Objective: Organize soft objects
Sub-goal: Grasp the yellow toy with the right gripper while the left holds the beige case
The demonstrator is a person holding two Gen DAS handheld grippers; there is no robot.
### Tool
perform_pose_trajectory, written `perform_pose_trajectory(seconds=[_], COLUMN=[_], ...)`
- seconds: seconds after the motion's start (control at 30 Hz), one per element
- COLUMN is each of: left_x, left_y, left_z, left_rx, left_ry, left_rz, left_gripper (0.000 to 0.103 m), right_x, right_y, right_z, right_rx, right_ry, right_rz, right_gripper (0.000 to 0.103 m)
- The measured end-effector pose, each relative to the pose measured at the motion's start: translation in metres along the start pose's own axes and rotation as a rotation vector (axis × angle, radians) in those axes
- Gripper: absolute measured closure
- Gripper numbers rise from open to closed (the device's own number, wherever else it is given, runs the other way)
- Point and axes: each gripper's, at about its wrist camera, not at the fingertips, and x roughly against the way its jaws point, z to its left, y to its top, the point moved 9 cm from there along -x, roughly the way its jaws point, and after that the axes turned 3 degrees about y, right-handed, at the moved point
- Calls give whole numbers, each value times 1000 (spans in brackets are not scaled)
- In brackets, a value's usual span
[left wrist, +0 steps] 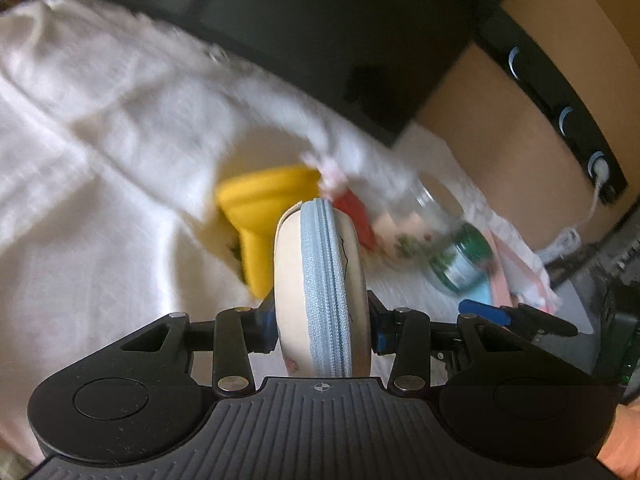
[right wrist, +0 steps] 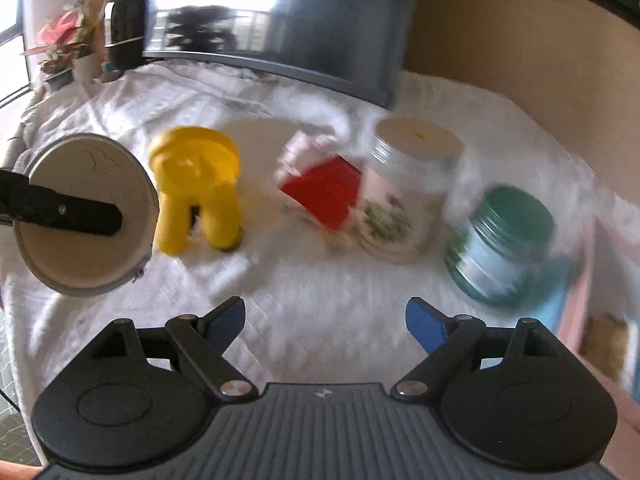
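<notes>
My left gripper point(left wrist: 322, 328) is shut on a round beige zip pouch point(left wrist: 320, 292) with a light blue zipper, held edge-on above the white cloth. The right wrist view shows the same pouch point(right wrist: 86, 216) at the left, clamped by a black finger point(right wrist: 64, 210) and held in the air. My right gripper point(right wrist: 325, 322) is open and empty, low over the cloth. Ahead of it stand a yellow soft figure point(right wrist: 198, 188) and a red soft block point(right wrist: 326, 192) with pink-white fabric. The yellow figure point(left wrist: 264, 216) and red block point(left wrist: 354, 212) also show behind the pouch in the left wrist view.
A white quilted cloth point(right wrist: 304, 296) covers the surface. A clear jar with a cream lid point(right wrist: 404, 196) and a green-lidded jar point(right wrist: 500, 244) stand at the right. A dark monitor point(right wrist: 304, 20) stands behind. A pink-edged item point(right wrist: 580, 300) lies far right. Potted flowers point(right wrist: 64, 40) are at the back left.
</notes>
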Motion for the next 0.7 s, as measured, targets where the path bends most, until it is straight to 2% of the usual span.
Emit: perform_pose_trajectory(seconds=[0.17,0.33,0.43,0.53,0.6,0.7], left_x=[25,44,49,51,52,56], left_y=[15,17,13,11,11,20], left_z=[25,53,66,73,77,82], left_rx=[18,66,95,93,96,98], left_ry=[73,130,146,156,166,188], left_rz=[-80,-119,-118,-121,-123,-132], left_gripper=[57,57,57,57,57,57], right_x=[-14,-42,-75,-97,-115,-125], right_y=[33,68,82,95,97,102], right_z=[34,69,79,92,99,98], right_rx=[83,136,121,71,75,50], right_ry=[68,129,129,219,216,211], right_rz=[-35,-56,-2,47,100,135], right_gripper=[15,14,14,14,15,39])
